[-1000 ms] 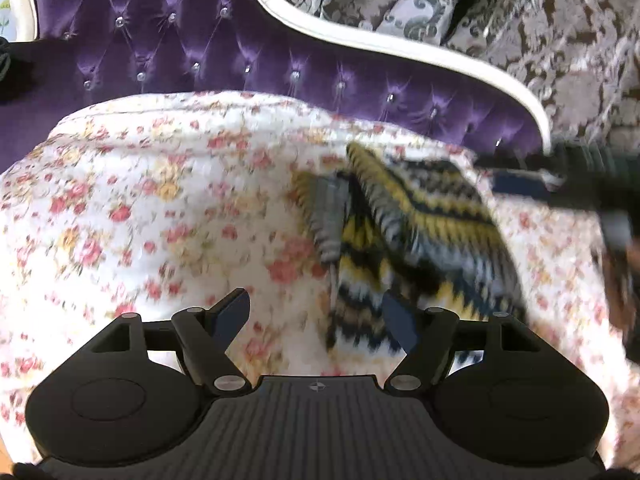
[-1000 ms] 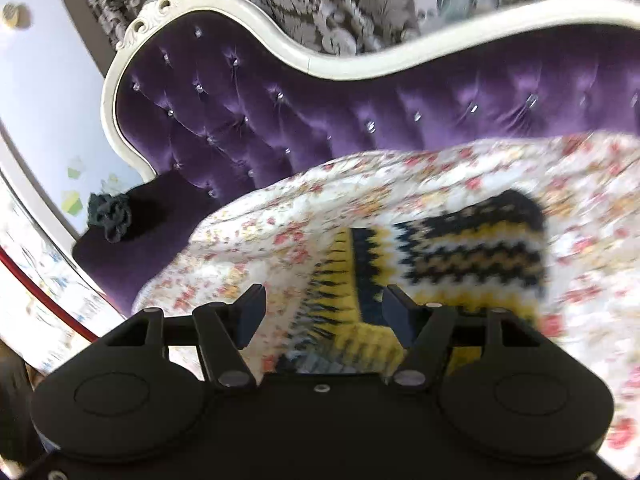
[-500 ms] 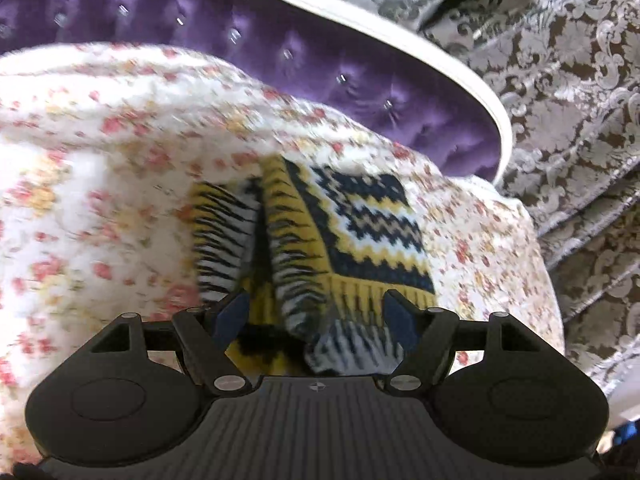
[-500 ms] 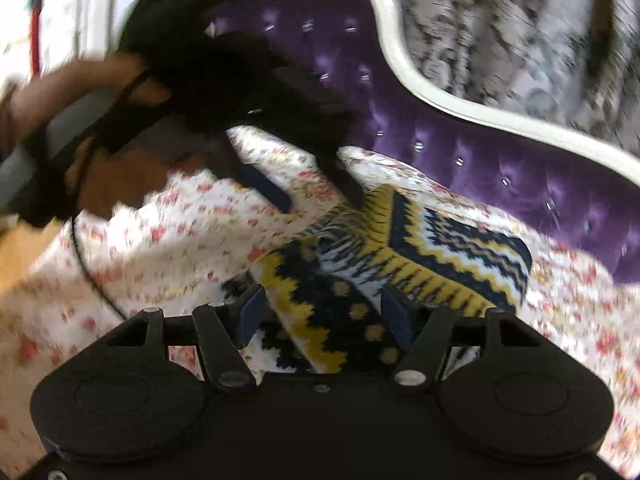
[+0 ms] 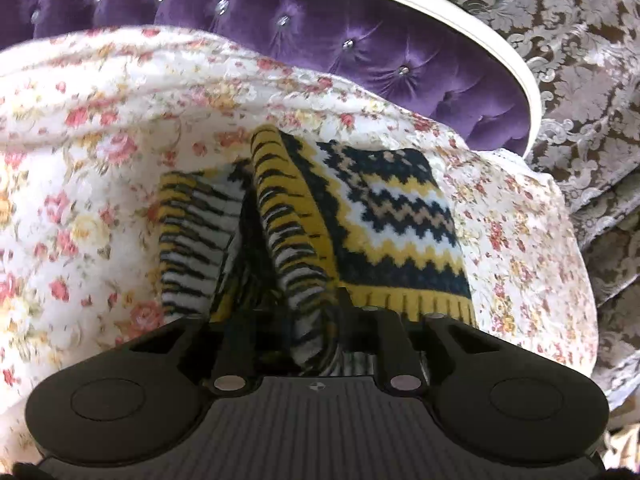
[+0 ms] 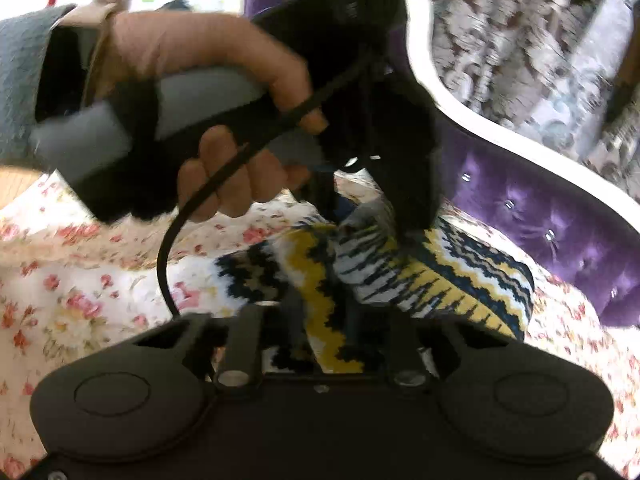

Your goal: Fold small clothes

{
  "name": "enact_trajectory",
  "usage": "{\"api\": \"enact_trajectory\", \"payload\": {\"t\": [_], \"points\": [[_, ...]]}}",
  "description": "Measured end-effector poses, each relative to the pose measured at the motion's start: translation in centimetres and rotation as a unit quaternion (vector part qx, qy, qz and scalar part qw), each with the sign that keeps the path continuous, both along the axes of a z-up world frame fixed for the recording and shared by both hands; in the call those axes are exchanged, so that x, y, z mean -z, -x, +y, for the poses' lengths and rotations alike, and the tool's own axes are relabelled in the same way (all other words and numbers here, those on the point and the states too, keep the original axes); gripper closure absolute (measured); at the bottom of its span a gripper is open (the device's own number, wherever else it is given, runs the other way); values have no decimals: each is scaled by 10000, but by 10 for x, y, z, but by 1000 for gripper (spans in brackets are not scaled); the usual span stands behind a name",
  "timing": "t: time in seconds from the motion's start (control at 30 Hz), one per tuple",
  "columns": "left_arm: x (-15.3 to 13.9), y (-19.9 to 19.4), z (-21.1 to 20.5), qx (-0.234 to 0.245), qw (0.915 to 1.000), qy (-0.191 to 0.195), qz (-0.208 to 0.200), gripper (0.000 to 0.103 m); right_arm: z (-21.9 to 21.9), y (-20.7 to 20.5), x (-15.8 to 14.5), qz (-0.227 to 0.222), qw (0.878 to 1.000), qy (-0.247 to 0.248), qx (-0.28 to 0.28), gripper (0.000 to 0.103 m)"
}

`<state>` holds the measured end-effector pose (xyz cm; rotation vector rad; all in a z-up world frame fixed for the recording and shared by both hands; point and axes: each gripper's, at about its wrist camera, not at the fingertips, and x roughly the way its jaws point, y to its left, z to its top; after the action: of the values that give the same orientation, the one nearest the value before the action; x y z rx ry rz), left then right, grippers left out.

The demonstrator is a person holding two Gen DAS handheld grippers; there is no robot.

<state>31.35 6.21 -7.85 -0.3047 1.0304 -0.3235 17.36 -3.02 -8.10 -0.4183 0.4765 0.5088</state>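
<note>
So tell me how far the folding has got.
Done: the knit already lies partly doubled on the floral sheet. In hand: the left gripper and right gripper are both shut on its striped edge. Left: finishing that fold and flattening it.

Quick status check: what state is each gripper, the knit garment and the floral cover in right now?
Left hand-held gripper: shut on knit garment.
Right hand-held gripper: shut on knit garment.
Knit garment: partly folded, bunched at the near edge, lying on the floral cover.
Floral cover: spread over the purple sofa, wrinkled.
</note>
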Motion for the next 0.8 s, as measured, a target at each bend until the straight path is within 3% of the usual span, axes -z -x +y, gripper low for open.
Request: {"api": "enact_trajectory", "payload": {"t": [0.1,0.23,0.3,0.4,0.47,0.53,0.57,0.6,0.67,0.7,0.73,0.8], "points": [[-17,9,2,97,9991,11,-408,87,-11,0,-14,33,9982,-554,238,90],[-33,19,23,4,9980,211,-590,87,-5,11,-27,-60,9972,-741,100,90],[-23,18,29,-13,9988,100,-480,86,5,9,-20,37,9979,-646,-7,89],[9,11,34,-179,9998,-56,-102,83,20,-4,2,567,9973,-454,-59,88],[20,13,37,-266,9995,35,-179,78,25,-11,15,899,9951,-406,-70,79],[18,17,39,-285,9992,137,-258,74,20,-10,15,954,9937,-577,-110,76],[16,17,40,-278,9991,148,-274,72,14,-10,12,1006,9923,-715,-122,67],[13,17,42,-268,9991,171,-282,65,6,-11,7,1085,9899,-905,-147,49],[7,22,45,-322,9985,264,-353,51,-13,-10,-3,1137,9848,-1310,-97,30],[3,26,45,-405,9979,228,-441,37,-22,-8,-8,1110,9826,-1489,-48,24],[-2,31,45,-490,9968,161,-604,34,-37,-8,-15,1080,9791,-1721,34,20],[-9,40,47,-553,9947,65,-869,33,-63,-7,-25,1021,9716,-2125,211,0]]}}
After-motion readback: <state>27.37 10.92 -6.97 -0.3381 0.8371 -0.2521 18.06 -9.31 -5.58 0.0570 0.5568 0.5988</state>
